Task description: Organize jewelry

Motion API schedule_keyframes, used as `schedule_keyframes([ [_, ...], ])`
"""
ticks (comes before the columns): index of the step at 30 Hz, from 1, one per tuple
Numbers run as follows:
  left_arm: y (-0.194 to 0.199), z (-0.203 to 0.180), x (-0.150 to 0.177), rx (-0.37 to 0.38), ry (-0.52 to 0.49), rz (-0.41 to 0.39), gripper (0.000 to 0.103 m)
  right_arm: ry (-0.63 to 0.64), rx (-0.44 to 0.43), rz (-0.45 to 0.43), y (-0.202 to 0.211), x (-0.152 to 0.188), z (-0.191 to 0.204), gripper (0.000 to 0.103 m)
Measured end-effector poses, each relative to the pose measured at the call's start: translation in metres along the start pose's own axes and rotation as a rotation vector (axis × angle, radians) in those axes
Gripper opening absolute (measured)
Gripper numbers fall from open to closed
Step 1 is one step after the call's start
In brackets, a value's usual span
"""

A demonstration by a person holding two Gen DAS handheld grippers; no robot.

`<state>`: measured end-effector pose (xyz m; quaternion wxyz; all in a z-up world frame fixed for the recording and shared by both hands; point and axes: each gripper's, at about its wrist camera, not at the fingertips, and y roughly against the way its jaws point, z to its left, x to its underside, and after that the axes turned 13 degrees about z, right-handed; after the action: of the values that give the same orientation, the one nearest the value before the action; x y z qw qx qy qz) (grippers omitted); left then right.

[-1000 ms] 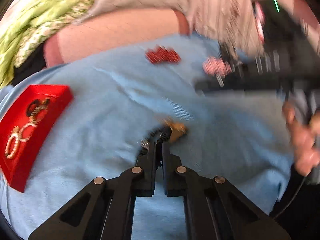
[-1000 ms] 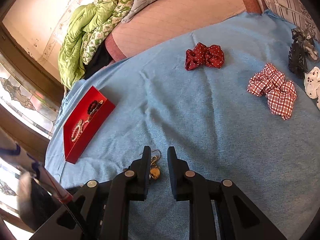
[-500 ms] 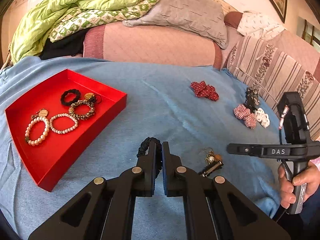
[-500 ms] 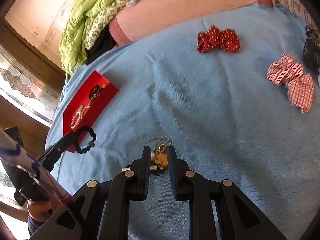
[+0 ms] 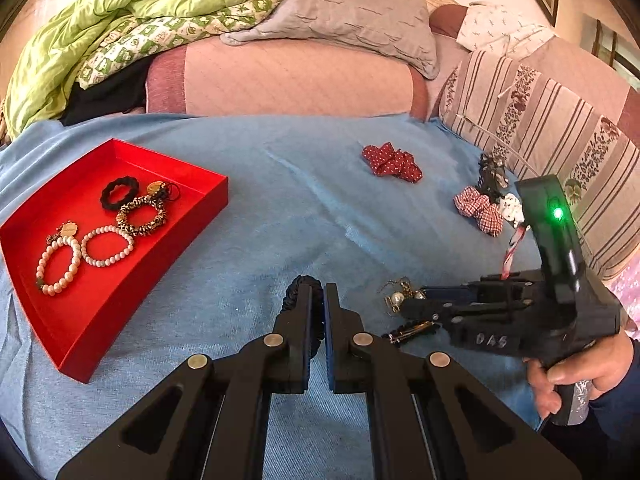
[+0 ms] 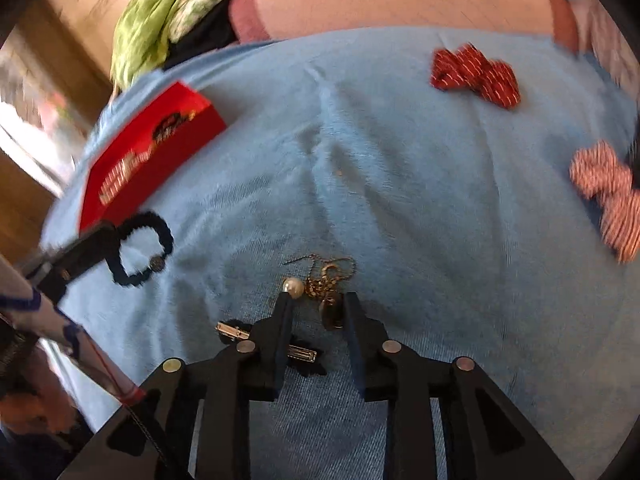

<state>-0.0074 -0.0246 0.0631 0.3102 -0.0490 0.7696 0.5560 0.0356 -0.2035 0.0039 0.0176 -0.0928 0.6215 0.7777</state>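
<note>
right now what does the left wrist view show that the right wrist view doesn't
Only the left wrist view shows the pearl bracelets lying clearly inside the red tray, the grey pillow, the striped cushion and the right tool from outside. Only the right wrist view shows the whole black beaded bracelet as a loop hanging from the shut left tool, and the pearl and gold earrings between the right tool's open fingers. Both show the tray, the blue blanket, the red dotted scrunchie and the metal hair clip.
</note>
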Motion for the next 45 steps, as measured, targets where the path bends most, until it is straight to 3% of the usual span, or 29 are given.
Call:
schedule_keyframes([
  [2, 0.000, 0.000, 0.000, 0.001, 0.000, 0.002, 0.005, 0.003, 0.055, -0.005, 0.002, 0.001, 0.000, 0.012],
  [6, 0.001, 0.001, 0.001, 0.003, 0.003, -0.001, 0.005, -0.078, 0.019, -0.059, 0.018, 0.003, -0.023, 0.012],
  [11, 0.003, 0.002, -0.001, 0.005, 0.012, -0.013, 0.005, -0.172, -0.040, -0.252, 0.061, 0.007, -0.051, 0.012],
  [16, 0.007, -0.001, -0.002, 0.001, -0.002, -0.039, 0.005, -0.161, -0.074, -0.420, 0.093, 0.014, -0.048, 0.012],
  [19, 0.009, -0.002, -0.004, -0.001, -0.001, -0.054, 0.005, -0.136, -0.066, -0.461, 0.103, 0.017, -0.040, 0.012],
  [29, 0.012, -0.007, -0.008, -0.033, -0.034, -0.076, 0.005, -0.103, -0.093, -0.491, 0.109, 0.017, -0.026, 0.012],
  [45, 0.013, -0.001, -0.015, -0.047, -0.030, -0.083, 0.005, -0.028, -0.105, -0.439, 0.090, 0.007, 0.004, 0.012],
])
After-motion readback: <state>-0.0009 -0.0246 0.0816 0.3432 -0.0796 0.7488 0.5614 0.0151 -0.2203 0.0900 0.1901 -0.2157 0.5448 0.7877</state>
